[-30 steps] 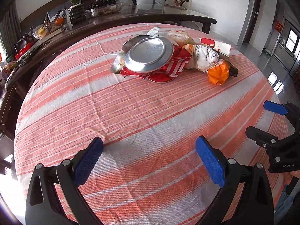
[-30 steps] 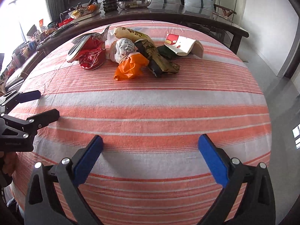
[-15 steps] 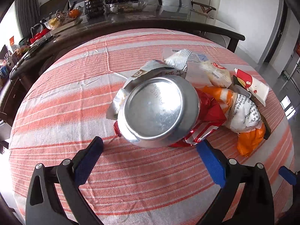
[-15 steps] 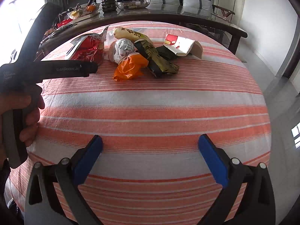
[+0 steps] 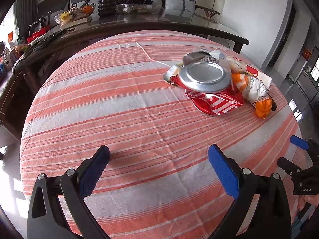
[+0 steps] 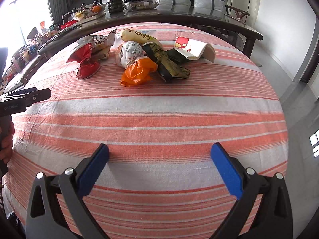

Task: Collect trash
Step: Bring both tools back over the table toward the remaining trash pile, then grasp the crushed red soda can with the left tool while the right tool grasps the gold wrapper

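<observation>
Both grippers' jaws apart and empty, metal plate [image 5: 205, 77] half hiding red wrapper [image 5: 216, 101]

Shiny metal plate [image 5: 205, 77], glossy crinkled red foil wrapper [image 5: 216, 103], matt woven striped tablecloth [image 5: 119, 109]

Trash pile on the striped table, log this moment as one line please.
left gripper: open, empty | right gripper: open, empty | trash pile: untouched on striped tablecloth | metal plate: atop red wrapper
</observation>
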`<state>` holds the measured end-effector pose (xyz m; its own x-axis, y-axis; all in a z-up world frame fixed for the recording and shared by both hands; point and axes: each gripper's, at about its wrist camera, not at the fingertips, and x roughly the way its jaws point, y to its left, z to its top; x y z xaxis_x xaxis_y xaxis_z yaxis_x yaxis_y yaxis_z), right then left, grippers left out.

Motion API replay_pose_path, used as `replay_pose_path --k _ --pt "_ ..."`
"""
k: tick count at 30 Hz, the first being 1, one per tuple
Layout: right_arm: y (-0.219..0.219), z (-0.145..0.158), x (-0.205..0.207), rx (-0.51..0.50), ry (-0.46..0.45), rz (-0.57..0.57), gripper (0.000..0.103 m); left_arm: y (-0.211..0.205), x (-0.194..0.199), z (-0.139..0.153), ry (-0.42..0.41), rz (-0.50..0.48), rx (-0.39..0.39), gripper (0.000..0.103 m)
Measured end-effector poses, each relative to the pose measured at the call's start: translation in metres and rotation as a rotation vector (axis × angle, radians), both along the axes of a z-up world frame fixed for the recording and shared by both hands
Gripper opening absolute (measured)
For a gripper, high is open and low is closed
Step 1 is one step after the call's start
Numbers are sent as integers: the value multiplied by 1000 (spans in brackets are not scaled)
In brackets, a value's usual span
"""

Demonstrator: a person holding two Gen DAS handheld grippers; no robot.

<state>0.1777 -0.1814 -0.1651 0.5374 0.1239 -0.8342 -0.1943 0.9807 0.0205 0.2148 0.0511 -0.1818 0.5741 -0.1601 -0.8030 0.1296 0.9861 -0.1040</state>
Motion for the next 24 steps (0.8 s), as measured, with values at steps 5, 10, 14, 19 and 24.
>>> replay_pose_path --k 5,10,14,19,24 --pt "0 0 0 -1 -1 -2 98 -70 30 -1 -13 -119 34 98" --pt "-2 1 0 -1 -3 -9 98 -86 72 -7 16 4 93 98" --pt "-2 1 1 -1 -2 -9 98 -57 65 -7 18 54 71 98" --pt "-1 1 0 0 -2 -10 98 -24 38 -8 19 20 107 98" --pt "-3 1 0 18 0 -10 99 -15 26 -9 10 -44 108 98"
